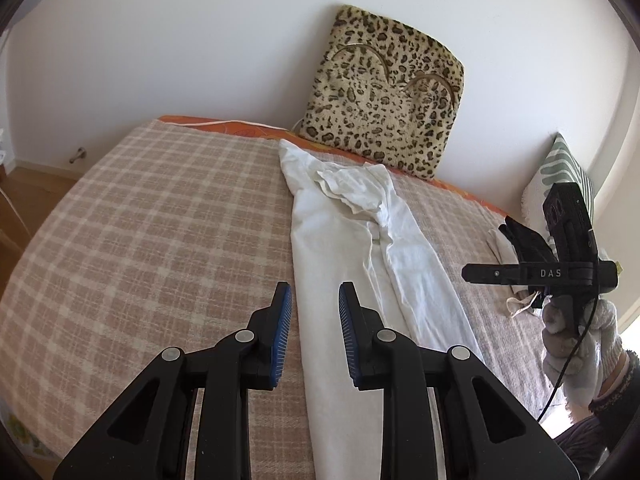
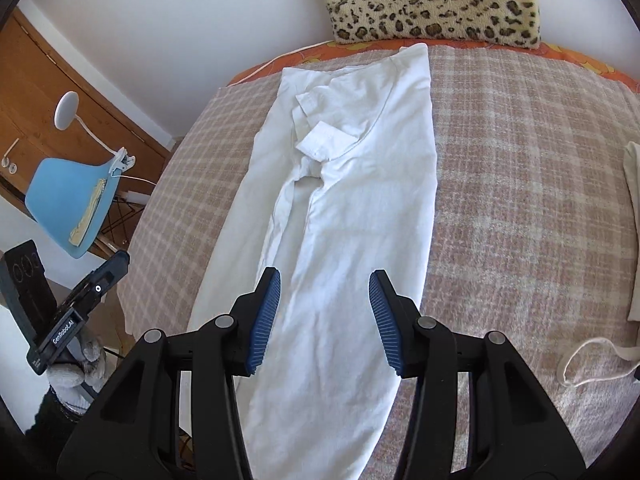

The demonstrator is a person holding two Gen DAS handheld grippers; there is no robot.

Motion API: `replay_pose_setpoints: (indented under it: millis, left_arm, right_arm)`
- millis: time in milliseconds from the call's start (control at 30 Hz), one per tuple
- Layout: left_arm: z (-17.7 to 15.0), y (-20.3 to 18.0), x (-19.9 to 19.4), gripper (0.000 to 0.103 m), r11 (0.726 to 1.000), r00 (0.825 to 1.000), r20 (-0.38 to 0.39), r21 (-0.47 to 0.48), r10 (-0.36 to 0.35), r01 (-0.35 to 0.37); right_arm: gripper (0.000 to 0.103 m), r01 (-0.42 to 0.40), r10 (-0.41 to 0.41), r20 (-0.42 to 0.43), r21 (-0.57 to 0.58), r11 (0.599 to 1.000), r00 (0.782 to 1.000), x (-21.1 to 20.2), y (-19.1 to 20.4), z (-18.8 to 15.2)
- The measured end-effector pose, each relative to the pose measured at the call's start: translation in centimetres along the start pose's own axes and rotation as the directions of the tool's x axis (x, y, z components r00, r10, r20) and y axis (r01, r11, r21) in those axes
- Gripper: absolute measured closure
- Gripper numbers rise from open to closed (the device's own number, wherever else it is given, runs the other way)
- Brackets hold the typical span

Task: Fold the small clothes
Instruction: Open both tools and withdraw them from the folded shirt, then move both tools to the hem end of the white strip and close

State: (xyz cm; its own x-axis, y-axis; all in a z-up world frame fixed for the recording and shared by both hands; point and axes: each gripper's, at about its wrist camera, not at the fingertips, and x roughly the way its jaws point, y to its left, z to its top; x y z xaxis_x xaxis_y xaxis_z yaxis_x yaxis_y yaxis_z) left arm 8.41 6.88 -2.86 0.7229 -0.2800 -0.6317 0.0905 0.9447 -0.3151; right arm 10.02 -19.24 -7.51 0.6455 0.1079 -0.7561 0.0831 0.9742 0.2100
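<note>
A white t-shirt [image 1: 360,248] lies folded into a long narrow strip on the checked bed cover [image 1: 160,220]. Its sleeves are tucked in on top, and the near end reaches the bed's front edge. In the right wrist view the shirt [image 2: 352,184] runs straight away from me. My left gripper [image 1: 314,320] is open and empty, above the shirt's left edge near its near end. My right gripper [image 2: 324,312] is open and empty above the shirt's near part. The right gripper also shows in the left wrist view [image 1: 520,256], held up at the right.
A leopard-print cushion [image 1: 384,96] leans on the wall behind the shirt. A cream cloth item with a drawstring [image 2: 600,356] lies on the bed's right side. A green-patterned pillow [image 1: 560,176] is at far right. A blue chair [image 2: 72,204] stands left of the bed.
</note>
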Motion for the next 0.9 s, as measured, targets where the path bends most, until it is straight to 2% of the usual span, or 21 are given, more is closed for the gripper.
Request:
replay_pose_setpoints:
  millis: [267,367,400,433,500,600,767,833,900]
  left_arm:
    - [-1.2,-1.7,0.6,0.081,0.999,0.998,-0.052,0.022,-0.035,0.036]
    - [-2.4,-1.2,0.7,0.081,0.999,0.994,-0.101,0.009,-0.041,0.042]
    - [-3.0,-0.9,0.8,0.076,0.999,0.991,-0.125,-0.005,-0.046,0.045]
    - [-3.6,-0.6,0.8,0.067,0.998,0.988,-0.145,-0.023,-0.053,0.05]
    - [-5.0,0.1,0.7,0.062,0.997,0.98,-0.188,-0.059,-0.069,0.059]
    - [-7.2,0.5,0.0,0.062,0.996,0.965,-0.252,-0.066,-0.078,0.063]
    - [-9.5,0.2,-1.3,0.062,0.997,0.948,-0.308,-0.038,-0.077,0.069]
    - [-10.1,0.0,-1.7,0.063,0.996,0.945,-0.316,-0.031,-0.084,0.078]
    - [-10.6,-0.2,-1.9,0.065,0.996,0.942,-0.322,-0.027,-0.092,0.088]
  right_arm:
    - [0.053,0.031,-0.029,-0.048,0.055,0.998,0.998,-2.8,-1.7,-10.2]
    - [0.053,-0.001,0.008,-0.073,0.092,0.996,0.997,-2.6,-2.4,-12.6]
    - [0.053,-0.011,0.019,-0.078,0.099,0.995,0.997,-2.7,-2.6,-13.2]
    - [0.053,-0.017,0.025,-0.08,0.102,0.995,0.996,-2.7,-2.7,-13.6]
    - [0.053,-0.033,0.04,-0.077,0.099,0.995,0.996,-3.0,-2.8,-14.3]
    - [0.053,-0.046,0.052,-0.076,0.087,0.995,0.996,-3.1,-2.6,-14.9]
    - [0.055,-0.036,0.039,-0.078,0.044,0.998,0.996,-2.8,-1.3,-15.4]
    - [0.058,-0.034,0.036,-0.084,0.033,0.999,0.996,-2.7,-1.0,-15.4]
    - [0.067,-0.028,0.03,-0.096,0.023,0.999,0.995,-2.5,-0.6,-15.4]
